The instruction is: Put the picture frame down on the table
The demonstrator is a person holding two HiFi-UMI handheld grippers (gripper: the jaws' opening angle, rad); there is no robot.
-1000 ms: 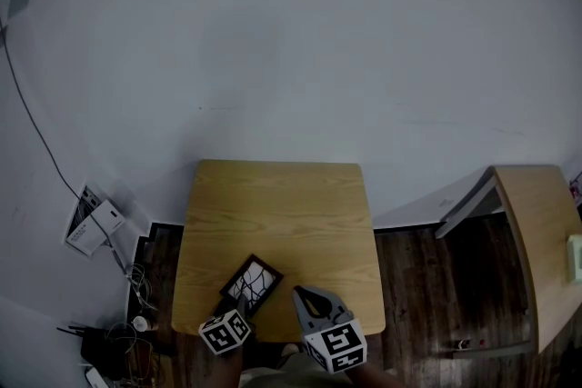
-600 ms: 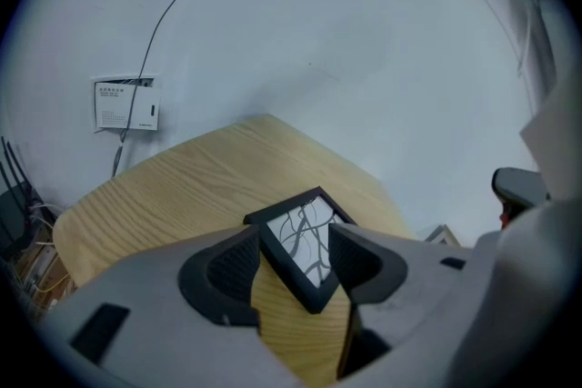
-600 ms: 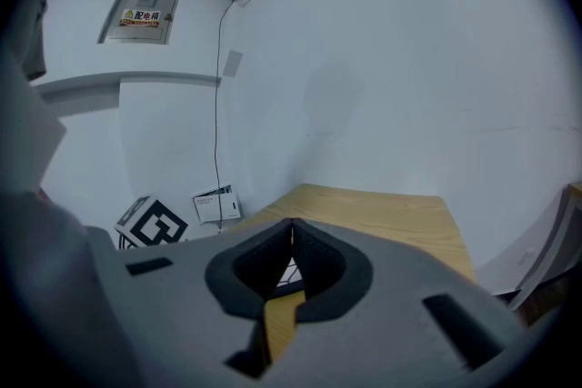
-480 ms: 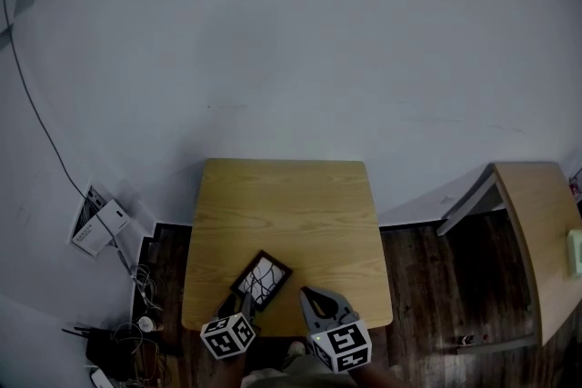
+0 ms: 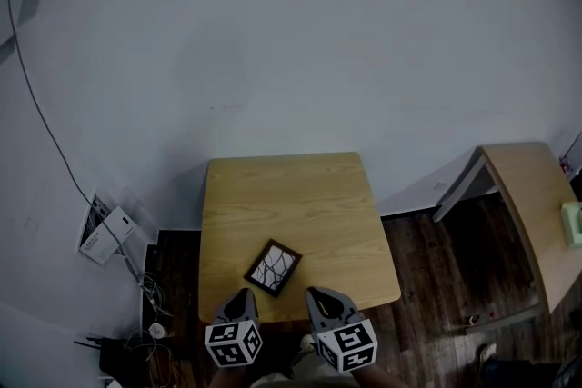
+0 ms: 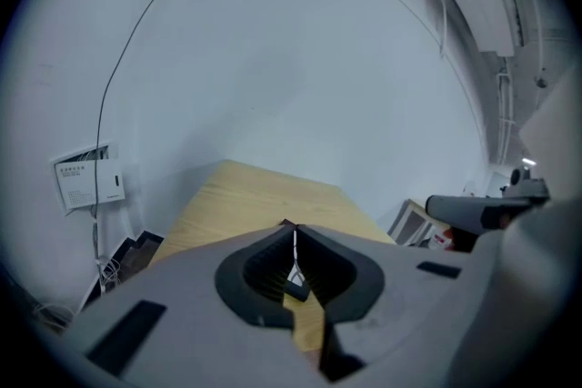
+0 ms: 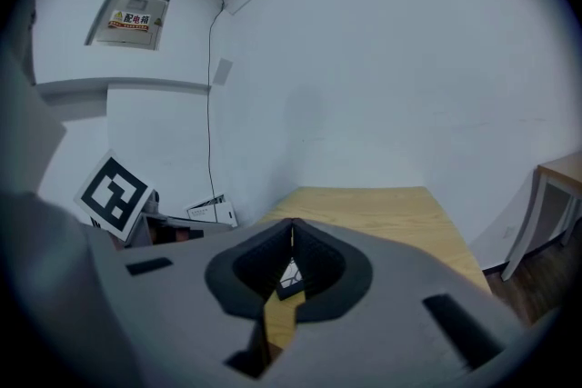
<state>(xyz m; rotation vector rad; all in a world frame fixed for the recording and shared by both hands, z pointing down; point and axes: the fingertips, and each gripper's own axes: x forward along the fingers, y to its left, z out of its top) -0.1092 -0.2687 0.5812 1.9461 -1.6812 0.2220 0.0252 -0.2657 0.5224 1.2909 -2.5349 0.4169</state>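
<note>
The picture frame, dark-edged with a white branch-pattern picture, lies flat on the near part of the wooden table. My left gripper hangs at the table's near edge, just behind the frame, shut and holding nothing. Beside it on the right, my right gripper is also shut and empty. In the left gripper view a sliver of the picture frame shows through the hollow behind the closed jaws. The right gripper view shows the picture frame the same way.
A second wooden table stands at the right, with a pale object on it. A white box leans against the wall at the left, with cables on the dark floor below it. A thin cable runs along the wall.
The left gripper has let go of the picture frame and drawn back to the table's near edge. The frame now lies free on the table. The right gripper has stayed shut.
</note>
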